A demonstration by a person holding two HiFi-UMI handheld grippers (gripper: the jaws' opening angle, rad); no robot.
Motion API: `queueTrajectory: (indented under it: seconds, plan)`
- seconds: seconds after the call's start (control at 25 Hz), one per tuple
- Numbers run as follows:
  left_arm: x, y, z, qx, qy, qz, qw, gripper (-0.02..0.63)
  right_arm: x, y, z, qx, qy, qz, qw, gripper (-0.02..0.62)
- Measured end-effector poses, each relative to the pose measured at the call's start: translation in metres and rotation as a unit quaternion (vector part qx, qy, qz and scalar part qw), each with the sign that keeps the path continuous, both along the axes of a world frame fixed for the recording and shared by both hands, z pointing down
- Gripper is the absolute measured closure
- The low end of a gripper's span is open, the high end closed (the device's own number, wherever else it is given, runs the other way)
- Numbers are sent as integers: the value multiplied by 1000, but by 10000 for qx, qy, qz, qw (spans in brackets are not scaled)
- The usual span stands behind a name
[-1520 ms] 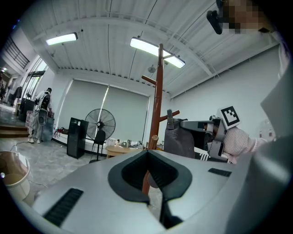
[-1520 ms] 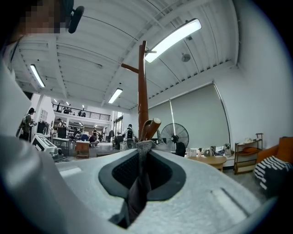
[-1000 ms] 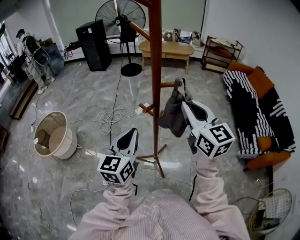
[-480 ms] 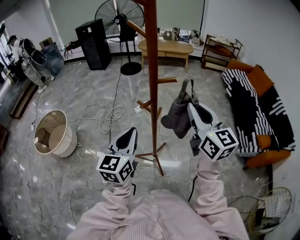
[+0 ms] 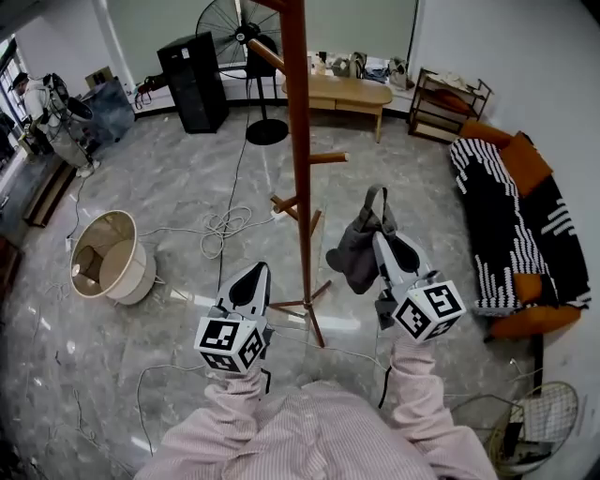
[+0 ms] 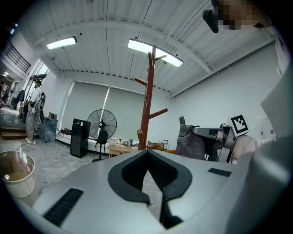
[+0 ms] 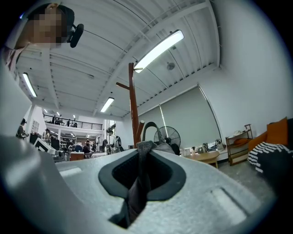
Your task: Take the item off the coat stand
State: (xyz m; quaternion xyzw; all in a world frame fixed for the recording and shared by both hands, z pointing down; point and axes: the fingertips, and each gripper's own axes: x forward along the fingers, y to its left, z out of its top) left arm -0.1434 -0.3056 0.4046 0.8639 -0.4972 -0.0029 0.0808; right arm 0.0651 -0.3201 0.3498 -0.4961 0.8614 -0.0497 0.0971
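Note:
The brown wooden coat stand (image 5: pixel 300 141) rises in the middle of the head view, with a short bare peg (image 5: pixel 328 158) on its right side. A grey bag (image 5: pixel 356 253) hangs free to the right of the pole, below that peg and not touching it. My right gripper (image 5: pixel 378 236) is shut on the bag near its strap. In the right gripper view, grey fabric (image 7: pixel 138 183) is pinched between the jaws, with the stand (image 7: pixel 132 105) behind. My left gripper (image 5: pixel 251 278) is held low, left of the stand's base, shut and empty. It faces the stand (image 6: pixel 147 105) and the bag (image 6: pixel 188 142).
A beige lampshade (image 5: pixel 106 260) lies on the floor at left, beside loose cables (image 5: pixel 220 225). A standing fan (image 5: pixel 239 28), a black box (image 5: pixel 192 80) and a wooden table (image 5: pixel 349 92) stand at the back. A sofa with a striped blanket (image 5: pixel 511 225) lines the right wall.
The bag was on the stand's right peg. My right gripper has pulled it off and carried it right and down, away from the pole. The left gripper has barely moved.

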Motion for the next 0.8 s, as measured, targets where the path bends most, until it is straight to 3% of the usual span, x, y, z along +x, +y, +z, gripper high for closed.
queueTrajectory:
  seconds: [0.16, 0.8]
  plan:
    - [0, 9, 13, -70, -100, -132, 9998, 604, 1, 8, 14, 83, 6, -50, 10000, 565]
    - [-6, 55, 37, -174, -127, -532, 9984, 604, 0, 44, 67, -344, 43, -169, 9993, 565]
